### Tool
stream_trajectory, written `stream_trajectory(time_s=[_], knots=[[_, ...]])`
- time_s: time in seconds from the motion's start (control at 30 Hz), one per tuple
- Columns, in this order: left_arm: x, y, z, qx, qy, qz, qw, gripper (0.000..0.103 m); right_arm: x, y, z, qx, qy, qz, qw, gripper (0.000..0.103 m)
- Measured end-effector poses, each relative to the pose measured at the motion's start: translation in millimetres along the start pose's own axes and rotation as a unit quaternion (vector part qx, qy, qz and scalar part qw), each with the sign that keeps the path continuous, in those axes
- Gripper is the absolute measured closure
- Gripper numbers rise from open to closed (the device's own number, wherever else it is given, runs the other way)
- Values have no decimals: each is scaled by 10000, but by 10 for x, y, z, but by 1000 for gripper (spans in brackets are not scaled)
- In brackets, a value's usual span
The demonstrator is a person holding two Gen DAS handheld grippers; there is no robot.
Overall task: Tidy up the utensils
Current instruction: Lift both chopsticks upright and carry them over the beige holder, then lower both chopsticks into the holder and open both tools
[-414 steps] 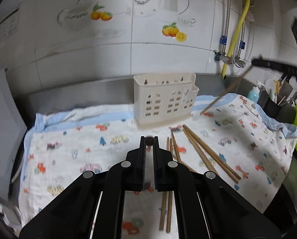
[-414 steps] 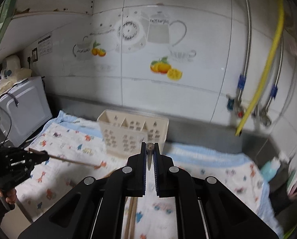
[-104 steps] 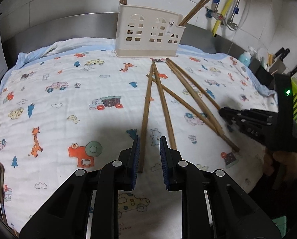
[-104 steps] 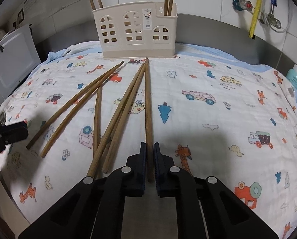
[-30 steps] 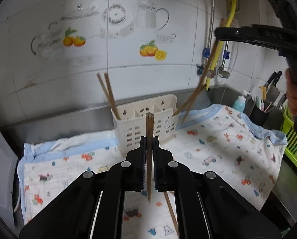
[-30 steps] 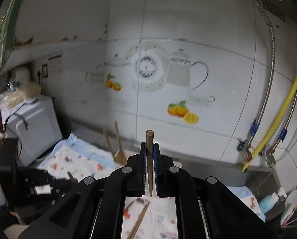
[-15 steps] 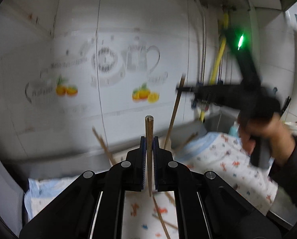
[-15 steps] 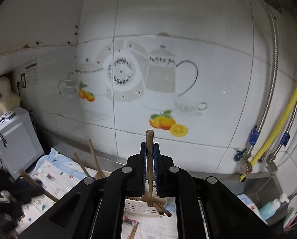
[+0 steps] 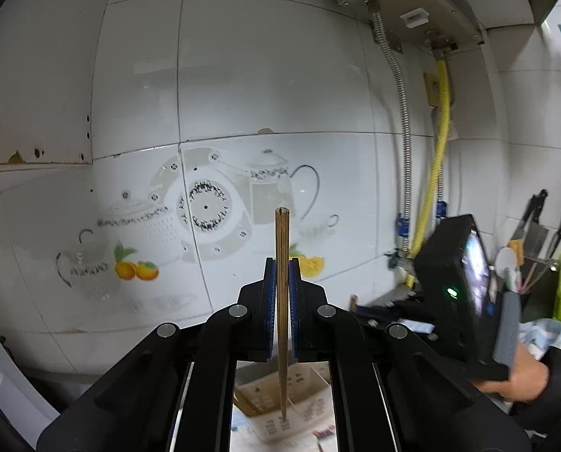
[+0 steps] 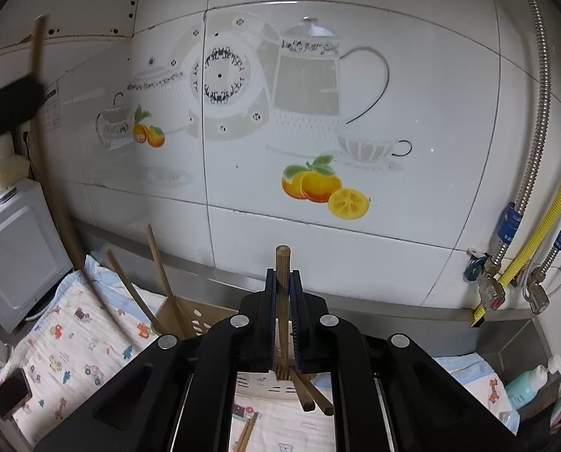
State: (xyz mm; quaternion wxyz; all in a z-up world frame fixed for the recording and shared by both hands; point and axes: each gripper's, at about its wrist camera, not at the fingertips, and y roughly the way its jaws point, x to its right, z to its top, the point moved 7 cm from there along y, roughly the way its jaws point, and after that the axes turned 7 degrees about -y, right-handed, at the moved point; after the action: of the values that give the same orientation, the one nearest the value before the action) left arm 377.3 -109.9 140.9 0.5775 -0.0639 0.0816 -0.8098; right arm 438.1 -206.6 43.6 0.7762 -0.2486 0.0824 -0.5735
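My left gripper (image 9: 281, 275) is shut on a wooden chopstick (image 9: 281, 248) held upright, its lower tip reaching down over the cream utensil holder (image 9: 299, 395). My right gripper (image 10: 283, 286) is shut on another wooden chopstick (image 10: 282, 263), also upright, its lower end at the holder (image 10: 201, 320). Two chopsticks (image 10: 159, 271) lean out of the holder's left end and two more (image 10: 310, 395) show under my right gripper. The left-held chopstick also shows at the left of the right wrist view (image 10: 54, 196). The right gripper's body (image 9: 465, 286) shows at the right of the left wrist view.
A printed cloth (image 10: 73, 342) covers the counter, with loose chopsticks (image 10: 246, 433) lying on it. The tiled wall (image 10: 318, 113) stands close behind the holder. A white appliance (image 10: 12, 256) is at the left; hoses and valves (image 10: 506, 263) and a soap bottle (image 10: 525, 380) are at the right.
Both grippers have come in closer to the wall and over the holder, each still holding its chopstick upright; the chopstick tips now reach down to the holder.
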Motion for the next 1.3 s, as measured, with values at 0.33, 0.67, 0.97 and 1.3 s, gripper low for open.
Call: stream_trajectory(time_s=[0.33,0.67,0.97,1.3], knots=[[-157,478,-98,-80,-175,225,9996,98,47,65,-78,-69,-11,48,10000,96],[-362,816,-492,-495,-505,268,9971,98,37,89,-103,-43,4,96,9999,96],[-436,878,-723,-823,-607,204,9945,97,66,-84,-32,133,66,59,9999,84],[-413,637,-699,-844,-574,200,9946,95,29,-568,-98,370,58,26,9993,79]])
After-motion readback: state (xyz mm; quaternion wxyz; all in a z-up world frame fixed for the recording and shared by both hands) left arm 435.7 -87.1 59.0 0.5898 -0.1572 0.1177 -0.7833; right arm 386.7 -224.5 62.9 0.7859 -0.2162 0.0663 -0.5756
